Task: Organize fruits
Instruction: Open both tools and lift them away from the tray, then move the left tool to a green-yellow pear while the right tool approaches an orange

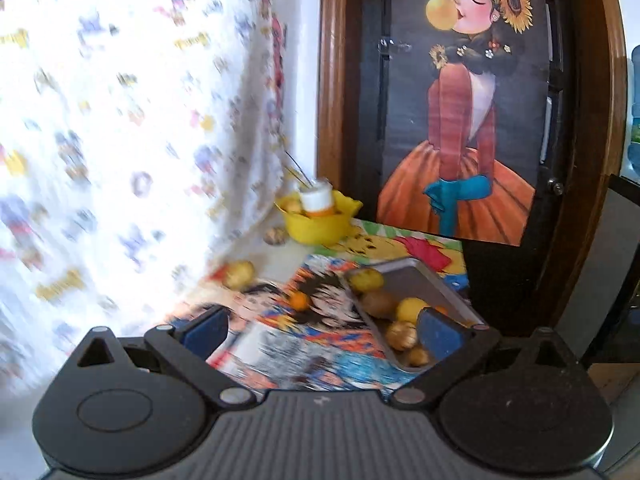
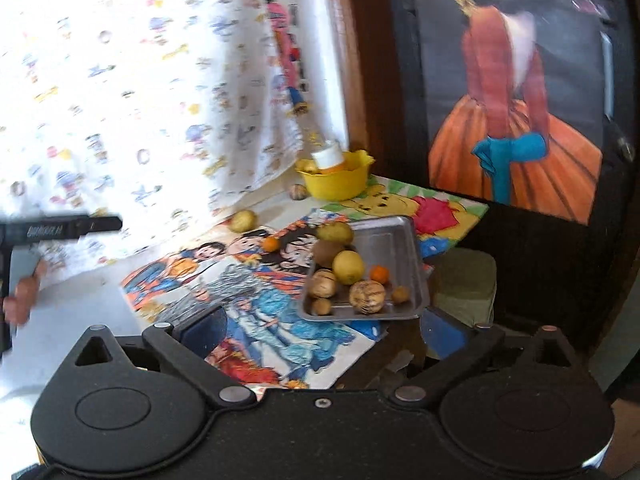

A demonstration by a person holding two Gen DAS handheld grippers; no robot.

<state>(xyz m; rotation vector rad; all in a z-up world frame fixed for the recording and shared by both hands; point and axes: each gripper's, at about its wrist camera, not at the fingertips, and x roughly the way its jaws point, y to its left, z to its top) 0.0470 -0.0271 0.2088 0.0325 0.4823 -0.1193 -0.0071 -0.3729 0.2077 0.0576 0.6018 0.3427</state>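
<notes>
1. Left gripper point(image 1: 322, 330) and right gripper point(image 2: 324, 330) hover above the desk point(image 2: 80, 312); both pairs of jaws stand wide apart, holding nothing, seemingly ready to pick.
2. A shallow rectangular metal tray point(image 2: 394, 240) gathers most fruit: a yellow lemon point(image 2: 349, 267), brown kiwis, a small orange.
3. Outside it on the desk lie one small orange tangerine point(image 2: 271, 244) and a yellowish round fruit point(image 2: 244, 220); these likely remain to sort.
</notes>
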